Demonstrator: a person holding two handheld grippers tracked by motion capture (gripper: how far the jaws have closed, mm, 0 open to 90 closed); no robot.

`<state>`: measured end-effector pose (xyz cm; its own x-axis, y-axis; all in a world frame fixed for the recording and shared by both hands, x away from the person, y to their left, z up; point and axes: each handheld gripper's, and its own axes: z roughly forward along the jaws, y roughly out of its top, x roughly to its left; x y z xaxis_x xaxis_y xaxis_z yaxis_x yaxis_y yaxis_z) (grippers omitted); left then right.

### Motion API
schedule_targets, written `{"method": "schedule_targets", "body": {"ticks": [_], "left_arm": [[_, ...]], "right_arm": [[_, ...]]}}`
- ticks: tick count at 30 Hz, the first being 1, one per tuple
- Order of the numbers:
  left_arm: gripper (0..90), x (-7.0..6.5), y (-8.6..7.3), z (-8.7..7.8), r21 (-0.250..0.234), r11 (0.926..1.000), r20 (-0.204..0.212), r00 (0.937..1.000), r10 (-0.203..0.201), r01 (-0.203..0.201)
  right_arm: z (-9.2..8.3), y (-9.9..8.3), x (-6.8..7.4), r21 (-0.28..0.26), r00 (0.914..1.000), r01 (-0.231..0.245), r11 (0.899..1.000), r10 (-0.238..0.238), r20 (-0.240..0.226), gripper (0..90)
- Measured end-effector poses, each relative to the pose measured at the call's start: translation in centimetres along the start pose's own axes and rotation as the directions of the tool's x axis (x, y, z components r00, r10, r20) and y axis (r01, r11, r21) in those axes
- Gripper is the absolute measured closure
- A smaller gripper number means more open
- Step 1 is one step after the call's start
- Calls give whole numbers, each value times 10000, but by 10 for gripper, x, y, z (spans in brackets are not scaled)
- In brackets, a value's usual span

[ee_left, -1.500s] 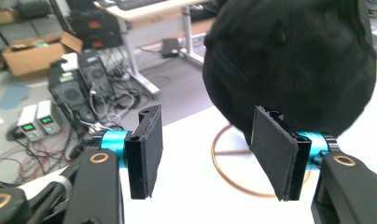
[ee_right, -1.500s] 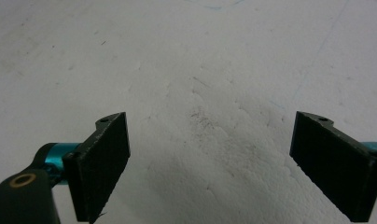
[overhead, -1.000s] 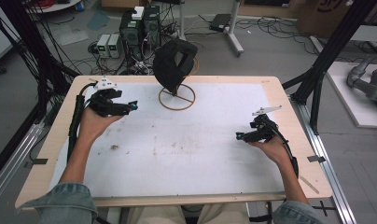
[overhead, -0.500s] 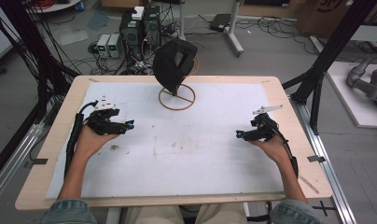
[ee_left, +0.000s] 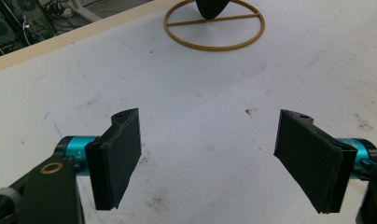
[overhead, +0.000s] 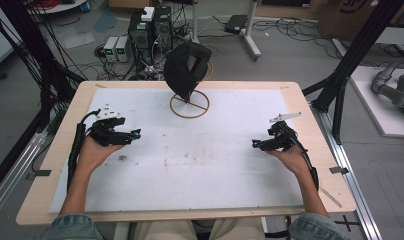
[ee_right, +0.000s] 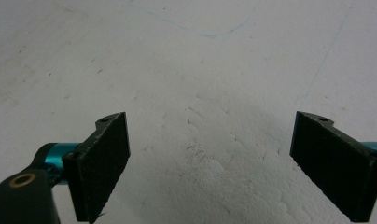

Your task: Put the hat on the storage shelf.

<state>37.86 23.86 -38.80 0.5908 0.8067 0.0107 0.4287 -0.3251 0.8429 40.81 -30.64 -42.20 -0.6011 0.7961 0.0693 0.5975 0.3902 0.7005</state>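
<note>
Black cap (overhead: pixel 186 69), no legible writing

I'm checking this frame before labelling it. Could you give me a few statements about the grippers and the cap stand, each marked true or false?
1. The left gripper is open with nothing between its jaws. True.
2. The right gripper is shut on the black cap. False: it is open and empty, over the bare white mat.
3. The cap sits on a stand with a ring base at the far middle of the table. True.
4. The left gripper touches the ring base. False: it is apart from it, nearer the person.
5. Both grippers are held in the person's hands, one toward each side of the mat. True.
</note>
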Motion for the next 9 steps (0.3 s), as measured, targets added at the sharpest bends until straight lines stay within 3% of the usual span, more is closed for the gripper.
{"method": "schedule_targets", "body": {"ticks": [9], "left_arm": [[235,1,0,0,-176,9998,47,10000,9,-9]], "right_arm": [[-2,0,1,17,10000,14,10000,-14,27,116]]}}
